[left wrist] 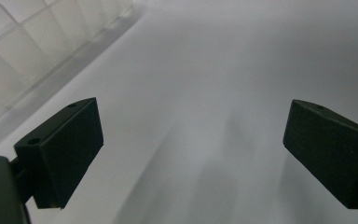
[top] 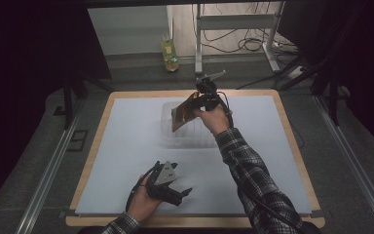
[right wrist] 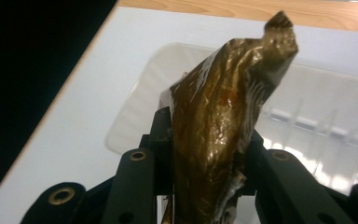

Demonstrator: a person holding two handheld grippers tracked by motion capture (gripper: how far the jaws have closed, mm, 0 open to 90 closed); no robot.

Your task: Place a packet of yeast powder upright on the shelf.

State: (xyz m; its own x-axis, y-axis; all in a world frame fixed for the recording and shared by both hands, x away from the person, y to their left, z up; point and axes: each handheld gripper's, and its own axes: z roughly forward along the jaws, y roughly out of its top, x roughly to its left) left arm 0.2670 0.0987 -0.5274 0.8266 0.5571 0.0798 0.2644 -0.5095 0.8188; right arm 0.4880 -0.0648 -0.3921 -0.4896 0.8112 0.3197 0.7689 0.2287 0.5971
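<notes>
- The left gripper (top: 175,187) rests low on the white counter (top: 126,146), jaws wide apart and holding nothing.
- A clear ribbed plastic tray (top: 187,139) sits mid-counter.
- The right gripper (top: 202,100) hangs above the tray, jaws clamped on a crinkled, glossy brown-gold packet (right wrist: 223,121), tilted.
- A yellowish bottle (top: 169,53) stands on the floor beyond.

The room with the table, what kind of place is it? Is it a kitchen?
Probably not a kitchen: more likely a lab or workshop for recording. A white-topped wooden table stands on grey floor, loose black cables trail under a metal frame, and dark curtains hang around.
</notes>
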